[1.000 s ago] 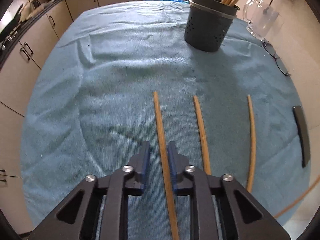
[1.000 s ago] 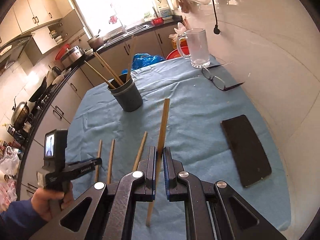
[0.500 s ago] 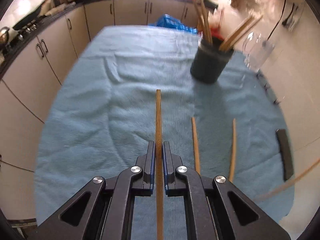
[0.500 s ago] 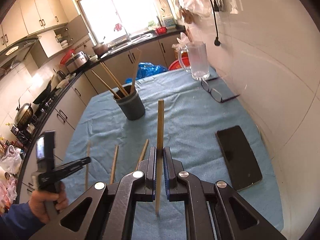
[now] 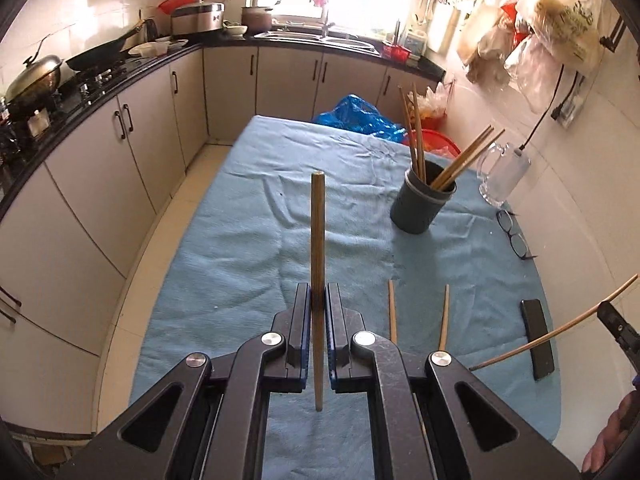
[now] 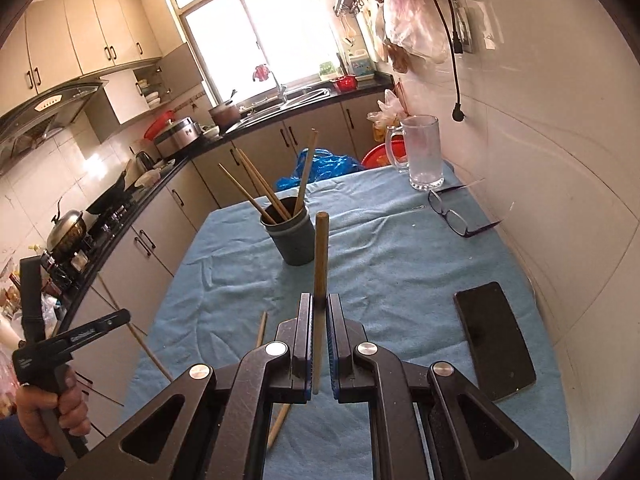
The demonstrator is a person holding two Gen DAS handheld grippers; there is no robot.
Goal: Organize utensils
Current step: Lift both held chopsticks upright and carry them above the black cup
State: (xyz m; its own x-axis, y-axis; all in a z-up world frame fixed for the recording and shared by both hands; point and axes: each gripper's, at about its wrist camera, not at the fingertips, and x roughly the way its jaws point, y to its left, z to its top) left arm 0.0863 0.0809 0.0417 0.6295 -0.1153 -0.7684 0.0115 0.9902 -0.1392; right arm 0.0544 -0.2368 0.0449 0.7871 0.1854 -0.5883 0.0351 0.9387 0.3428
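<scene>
Chopsticks are the job here, and each pair of jaws is pinching one. Nearest the left wrist camera, the left gripper [image 5: 319,312] has its jaws pressed onto a wooden chopstick [image 5: 318,240] at about its lower third, the long end standing up clear of the cloth-covered surface [image 5: 240,248]. The right gripper [image 6: 319,316] holds a second chopstick [image 6: 321,256] in much the same way, jaws pinched on the shaft with a short tail hanging below.

These sticks look light, stiff and smooth, so weight should be no trouble; the likelier risk is that a thin round shaft swivels or slides between the blue pads if bumped. A grip nearer the middle would probably steady it, yet the present hold leaves a long free end, which suits lowering it into a narrow opening.

Just beyond the left gripper, two loose chopsticks [image 5: 392,312] lie flat on the cloth, side by side and apart from each other. A dark phone [image 6: 494,336] rests towards the wall side.

Farther off stands the grey utensil holder [image 5: 420,208], upright, with several chopsticks already leaning inside. Glasses [image 6: 452,216] and a glass mug [image 6: 422,152] sit beyond it.
</scene>
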